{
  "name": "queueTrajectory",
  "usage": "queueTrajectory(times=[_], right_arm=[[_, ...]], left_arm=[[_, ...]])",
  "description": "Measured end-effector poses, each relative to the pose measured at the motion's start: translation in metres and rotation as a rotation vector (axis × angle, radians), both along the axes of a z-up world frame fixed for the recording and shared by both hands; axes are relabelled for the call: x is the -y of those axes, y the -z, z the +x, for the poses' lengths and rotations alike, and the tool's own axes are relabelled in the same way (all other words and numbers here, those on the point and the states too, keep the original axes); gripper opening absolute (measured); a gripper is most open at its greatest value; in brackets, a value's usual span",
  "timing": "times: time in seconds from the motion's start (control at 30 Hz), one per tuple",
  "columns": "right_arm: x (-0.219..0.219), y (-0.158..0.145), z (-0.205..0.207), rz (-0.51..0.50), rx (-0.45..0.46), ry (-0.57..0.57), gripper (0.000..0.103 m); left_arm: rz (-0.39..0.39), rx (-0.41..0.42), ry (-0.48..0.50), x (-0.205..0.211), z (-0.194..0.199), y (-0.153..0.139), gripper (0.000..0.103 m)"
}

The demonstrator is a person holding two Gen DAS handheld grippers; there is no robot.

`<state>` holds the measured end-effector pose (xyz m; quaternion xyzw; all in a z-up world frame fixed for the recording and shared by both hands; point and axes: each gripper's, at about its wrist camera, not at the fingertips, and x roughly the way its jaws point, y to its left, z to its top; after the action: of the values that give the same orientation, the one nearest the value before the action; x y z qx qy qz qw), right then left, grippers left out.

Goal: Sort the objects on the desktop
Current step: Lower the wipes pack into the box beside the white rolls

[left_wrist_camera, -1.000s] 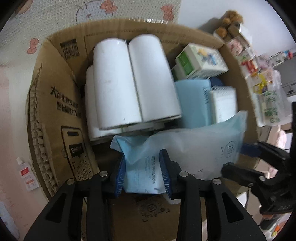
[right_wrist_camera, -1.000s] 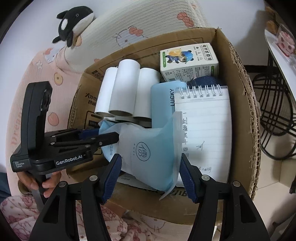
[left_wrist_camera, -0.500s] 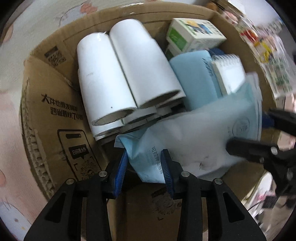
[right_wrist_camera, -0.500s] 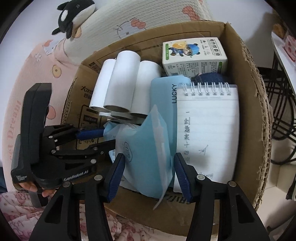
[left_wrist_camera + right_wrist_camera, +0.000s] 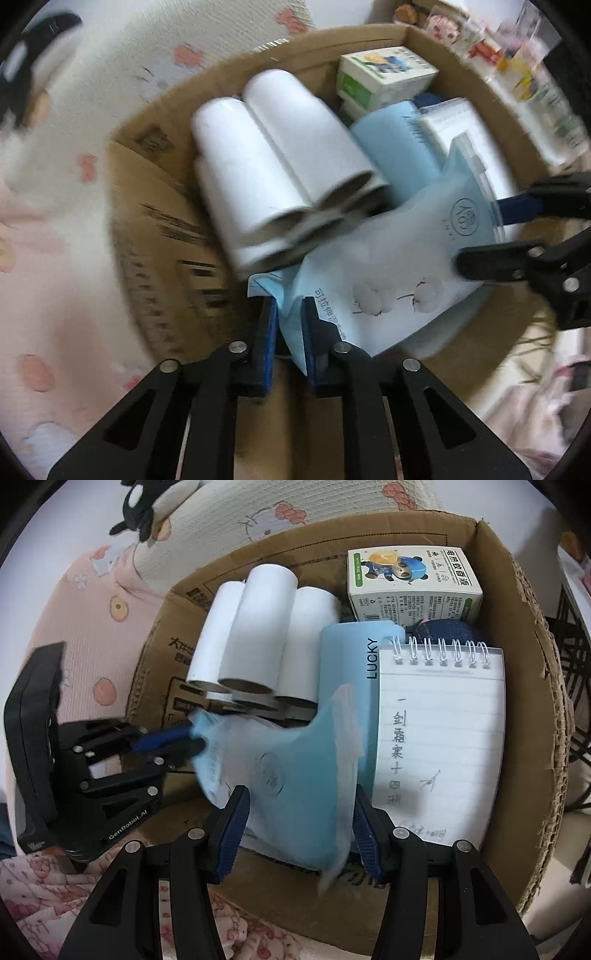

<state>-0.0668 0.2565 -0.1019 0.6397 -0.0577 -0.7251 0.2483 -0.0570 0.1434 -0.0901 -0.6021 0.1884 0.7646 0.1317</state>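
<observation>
My left gripper [image 5: 289, 321] pointed steeply down over the open cardboard box [image 5: 532, 686]. Its jaws were closing, narrow by then, with the near corner of the pale blue soft packet [image 5: 388, 258] pinched between the blue pads [image 5: 269, 332]; the film bunched there. The picture from that side was blurred, so I could not judge how firmly the pads bit.

My right gripper [image 5: 300, 825] stood partly open astride the packet's other end. The packet filled the gap from pad to pad, and both pads [image 5: 232, 827] appeared to press its sides.

The packet lay inside the box at the near wall, slung between the two grippers, its sealed edge raised and crumpled. It rested against the open ends of the white paper rolls [image 5: 258, 635], which lay stacked on their sides in the left half of the box. Just right of the rolls lay a light blue case marked LUCKY [image 5: 343, 664], and on the right a spiral notepad [image 5: 439, 738] with handwritten characters, face up. At the far wall sat a small white and green carton [image 5: 413, 583] printed with a panda, with a dark blue object [image 5: 443, 629] tucked beneath it.

A black and white plush toy [image 5: 147, 498] lay outside the box, beyond the far left corner.
</observation>
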Motion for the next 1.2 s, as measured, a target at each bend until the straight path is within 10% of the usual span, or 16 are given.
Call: queueTrajectory(times=[0.5, 0.63, 1.2], right_arm=[[0.029, 0.009, -0.007, -0.025, 0.045, -0.094, 0.047], [0.043, 0.022, -0.005, 0.056, 0.045, -0.147, 0.030], [0.059, 0.013, -0.009, 0.191, 0.049, -0.215, 0.030]], left_arm=[[0.139, 0.001, -0.042, 0.015, 0.000, -0.019, 0.025], [0.156, -0.020, -0.055, 0.022, 0.002, -0.025, 0.020], [0.237, 0.093, 0.030, 0.017, -0.008, -0.008, 0.020]])
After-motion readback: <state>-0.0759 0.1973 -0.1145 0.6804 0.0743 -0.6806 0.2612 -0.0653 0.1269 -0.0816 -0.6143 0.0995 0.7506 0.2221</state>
